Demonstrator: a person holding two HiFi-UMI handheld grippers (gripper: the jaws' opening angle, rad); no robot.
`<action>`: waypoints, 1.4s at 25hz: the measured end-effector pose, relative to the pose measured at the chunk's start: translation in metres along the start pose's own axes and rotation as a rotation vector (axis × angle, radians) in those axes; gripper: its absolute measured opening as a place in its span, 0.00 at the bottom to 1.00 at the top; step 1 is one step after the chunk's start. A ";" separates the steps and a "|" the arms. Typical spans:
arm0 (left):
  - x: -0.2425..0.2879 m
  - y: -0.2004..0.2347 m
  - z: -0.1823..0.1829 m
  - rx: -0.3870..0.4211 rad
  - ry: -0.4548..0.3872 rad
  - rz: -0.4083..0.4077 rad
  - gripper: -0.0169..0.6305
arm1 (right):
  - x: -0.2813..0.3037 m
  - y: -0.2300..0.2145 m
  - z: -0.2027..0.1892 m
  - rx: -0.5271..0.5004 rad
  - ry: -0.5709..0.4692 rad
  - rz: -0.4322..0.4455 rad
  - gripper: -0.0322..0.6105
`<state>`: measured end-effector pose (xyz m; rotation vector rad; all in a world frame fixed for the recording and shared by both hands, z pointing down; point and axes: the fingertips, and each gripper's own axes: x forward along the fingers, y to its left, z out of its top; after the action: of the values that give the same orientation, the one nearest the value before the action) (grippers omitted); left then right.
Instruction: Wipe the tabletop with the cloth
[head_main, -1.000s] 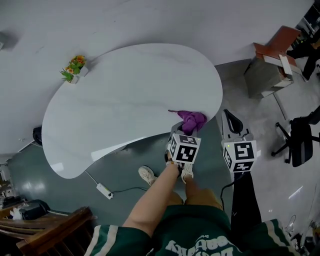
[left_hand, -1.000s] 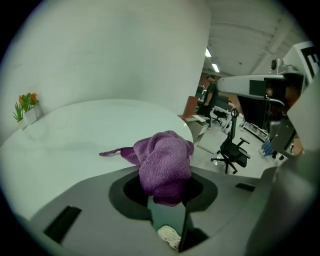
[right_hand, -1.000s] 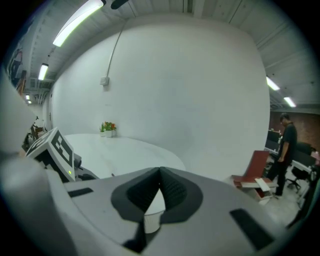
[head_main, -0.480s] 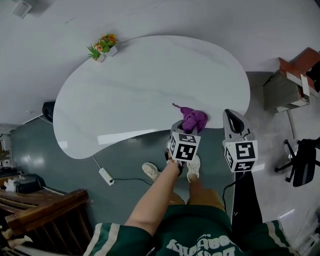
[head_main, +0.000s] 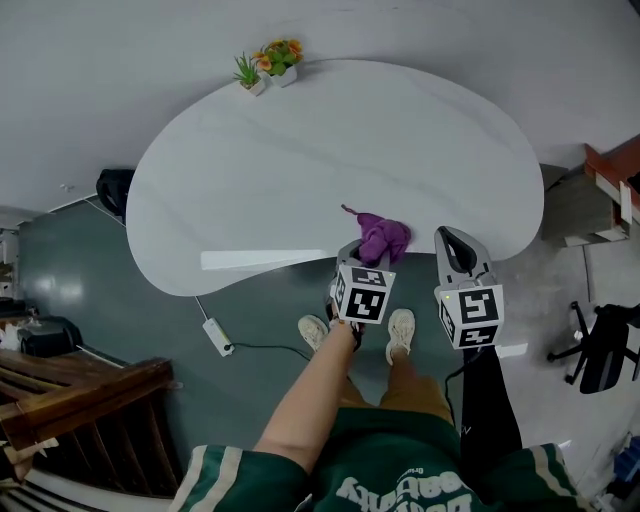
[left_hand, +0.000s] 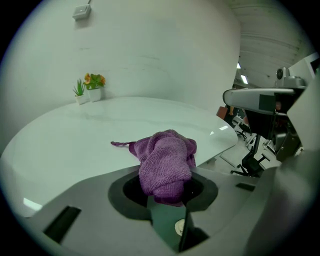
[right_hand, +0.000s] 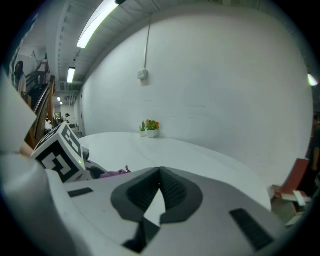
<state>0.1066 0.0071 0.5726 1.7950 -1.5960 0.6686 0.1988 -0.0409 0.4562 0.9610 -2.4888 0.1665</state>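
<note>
The purple cloth (head_main: 381, 236) lies bunched at the near edge of the white kidney-shaped tabletop (head_main: 300, 170). My left gripper (head_main: 353, 256) is shut on the cloth's near end. In the left gripper view the cloth (left_hand: 166, 160) bulges up from between the jaws of the left gripper (left_hand: 166, 196) and trails onto the tabletop (left_hand: 75, 140). My right gripper (head_main: 455, 248) hovers past the table's near edge, to the right of the cloth. In its own view the right gripper (right_hand: 160, 176) is shut with nothing in it.
Two small potted plants (head_main: 268, 62) stand at the table's far edge. A power strip (head_main: 217, 336) and cable lie on the floor below the near edge, beside the person's shoes (head_main: 400, 333). Wooden furniture (head_main: 70, 400) is lower left; an office chair (head_main: 600, 350) is at the right.
The head view has swung, so the table now sits further right and more central. The left gripper stays shut on the cloth at the near edge; the right gripper stays beside it.
</note>
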 end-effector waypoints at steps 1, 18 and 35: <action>-0.005 0.010 -0.004 -0.006 -0.001 0.005 0.23 | 0.004 0.009 0.002 -0.002 0.002 0.003 0.05; -0.113 0.219 -0.087 -0.091 0.010 0.166 0.23 | 0.083 0.205 0.048 -0.041 -0.018 0.158 0.06; -0.238 0.405 -0.190 -0.263 0.022 0.401 0.23 | 0.147 0.409 0.101 -0.159 -0.049 0.393 0.05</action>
<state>-0.3185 0.2823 0.5764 1.2877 -1.9502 0.6167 -0.2052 0.1488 0.4566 0.4099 -2.6644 0.0673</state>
